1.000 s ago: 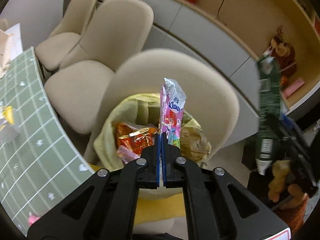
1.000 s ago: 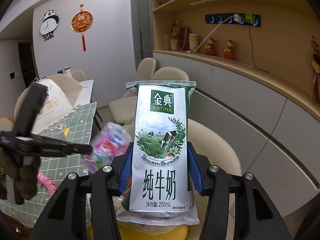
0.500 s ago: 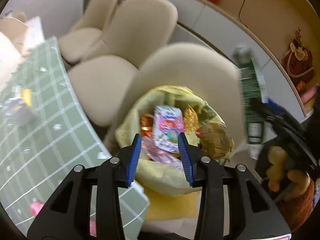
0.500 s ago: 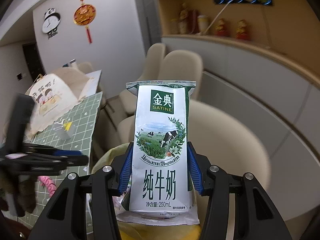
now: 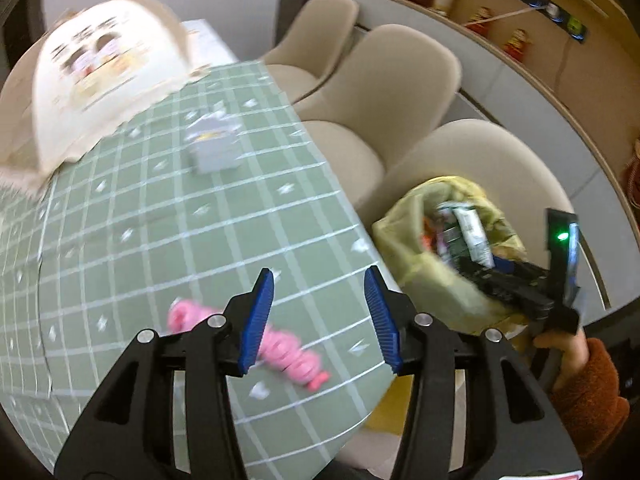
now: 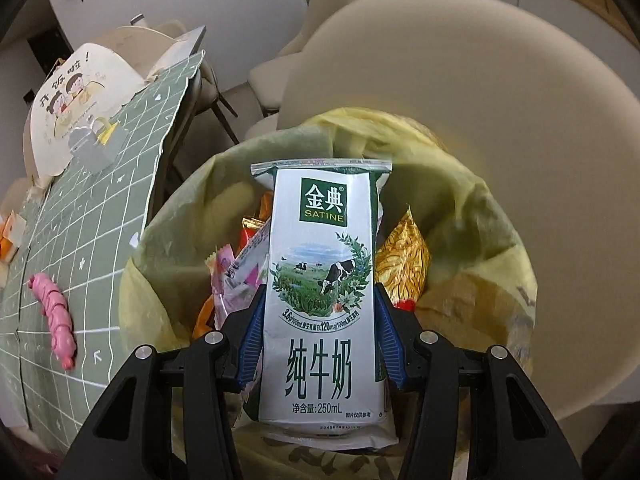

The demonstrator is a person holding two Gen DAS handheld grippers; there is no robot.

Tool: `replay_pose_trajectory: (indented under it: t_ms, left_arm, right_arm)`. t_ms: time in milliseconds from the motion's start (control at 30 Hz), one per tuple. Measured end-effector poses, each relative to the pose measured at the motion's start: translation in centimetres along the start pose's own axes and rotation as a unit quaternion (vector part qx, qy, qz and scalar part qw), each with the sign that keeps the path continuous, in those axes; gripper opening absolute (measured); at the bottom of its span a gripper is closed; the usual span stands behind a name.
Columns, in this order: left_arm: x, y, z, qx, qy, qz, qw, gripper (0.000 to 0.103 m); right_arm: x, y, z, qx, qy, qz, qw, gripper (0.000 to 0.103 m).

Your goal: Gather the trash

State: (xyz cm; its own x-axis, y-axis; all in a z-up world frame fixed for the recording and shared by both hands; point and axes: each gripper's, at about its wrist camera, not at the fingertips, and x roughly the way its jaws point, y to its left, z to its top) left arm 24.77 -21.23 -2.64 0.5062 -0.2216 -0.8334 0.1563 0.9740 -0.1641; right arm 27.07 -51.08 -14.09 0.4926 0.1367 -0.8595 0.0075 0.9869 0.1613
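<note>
Blue pads of my left tool (image 5: 318, 316) stand apart with nothing between them; the jaws have just been opening, and the pink tissue pack they pinched a second ago is gone from them. That pack now lies among the wrappers in the yellow trash bag (image 6: 160, 240), so one piece is done. The left tool has swung off the bag and now looks down on the green checked worktop (image 5: 160, 220), where a pink caterpillar-like toy (image 5: 288, 352) lies just beyond its pads, and further off a small grey, blurred packet (image 5: 214, 152) sits near the paper bag (image 5: 100, 68) with the cartoon print.

My right tool (image 6: 320, 336) is clenched on the milk carton (image 6: 324, 280), upright between its pads. A second ago the carton stood high above the chair backs; now it hangs right over the bag's open mouth, partly down among the gold foil (image 6: 404, 264) and pink wrappers (image 6: 236, 276). I judge it ready to let go: the drop is short and the mouth is wide.

Beyond the bag, the beige chair back (image 6: 460, 100) fills the view. I reckon the grey packet is the likeliest trash left.
</note>
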Motion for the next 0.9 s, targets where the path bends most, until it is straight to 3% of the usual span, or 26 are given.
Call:
replay_pose_trajectory:
  t_ms: [133, 200, 333, 433, 500, 700, 900]
  left_arm:
    - [-1.4, 2.1, -2.2, -0.02, -0.005, 0.001, 0.9998, 0.054]
    - [-2.3, 2.4, -3.1, -0.014, -0.017, 0.009, 0.9997, 0.055]
    - [-4.0, 3.3, -4.5, 0.002, -0.042, 0.01, 0.999, 0.063]
    - [-5.3, 3.5, -5.9, 0.017, -0.051, 0.008, 0.9985, 0.076]
    - [-6.3, 3.8, -7.0, 0.023, -0.058, 0.008, 0.998, 0.08]
    - [-9.6, 4.1, -11.0, 0.056, -0.086, 0.012, 0.9947, 0.081]
    - [-12.8, 5.0, -14.5, 0.061, -0.108, 0.021, 0.992, 0.081]
  right_arm:
    - [-2.2, 0.6, -0.3, -0.001, -0.032, -0.012, 0.999, 0.049]
    - [-3.7, 0.8, -0.7, -0.002, -0.052, -0.009, 0.999, 0.057]
    - [-7.5, 2.2, -2.4, 0.009, -0.095, 0.004, 0.995, 0.057]
    - [-10.5, 3.8, -4.3, 0.012, -0.111, 0.02, 0.993, 0.058]
    - [-12.2, 5.4, -5.6, 0.008, -0.122, 0.027, 0.992, 0.058]
    - [-18.1, 11.2, -11.7, -0.002, -0.164, 0.016, 0.986, 0.058]
    - [-21.0, 16.7, -17.5, -0.017, -0.169, 0.006, 0.985, 0.058]
